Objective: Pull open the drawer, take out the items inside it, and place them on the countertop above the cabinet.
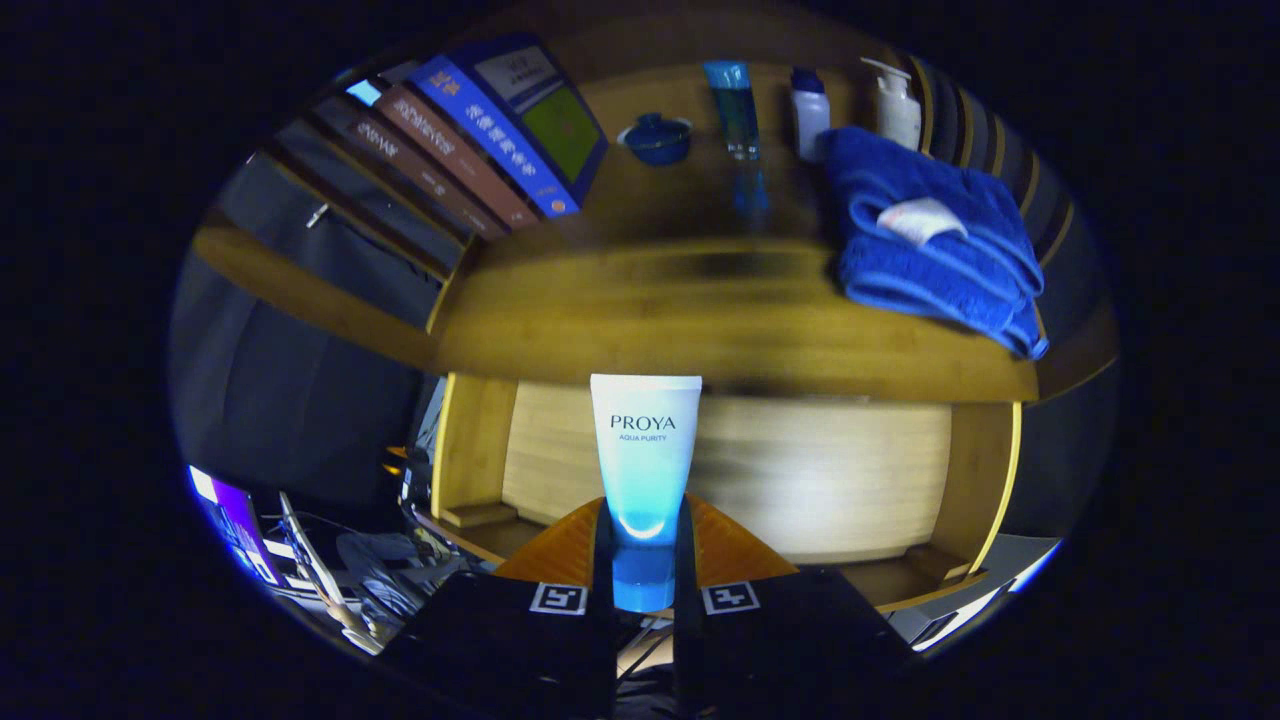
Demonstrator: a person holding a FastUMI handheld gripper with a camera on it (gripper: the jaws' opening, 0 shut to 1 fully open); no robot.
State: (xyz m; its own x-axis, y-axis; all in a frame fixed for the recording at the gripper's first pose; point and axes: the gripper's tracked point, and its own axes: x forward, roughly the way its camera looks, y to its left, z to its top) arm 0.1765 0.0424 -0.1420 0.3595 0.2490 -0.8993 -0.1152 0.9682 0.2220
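My tool point(643, 560) is clamped on a tube point(645, 455) of face wash: both fingers point(603, 560) press on its blue cap end, and the white body stands up between them, upright, in front of the cabinet. So I judge that the drawer part is already done and the tube is out of it. Below and beyond the tube I see the open drawer point(700, 470), with its pale inner wall and wooden sides; I cannot see the whole bottom of it, so I cannot tell if more items lie inside (the tube hides the middle).

The worktop point(680, 320) is above, and the tube is not yet on it. On the worktop there are already a blue towel point(930, 240), a row of books point(470, 140), a small blue bowl with lid point(655, 138), and three bottles point(812, 112) at the back. The bare wood between the books and the towel seems to me a good place.

What is left, in my judgement: to lift the tube over the front edge, set it down there, release it, and then check the drawer again.
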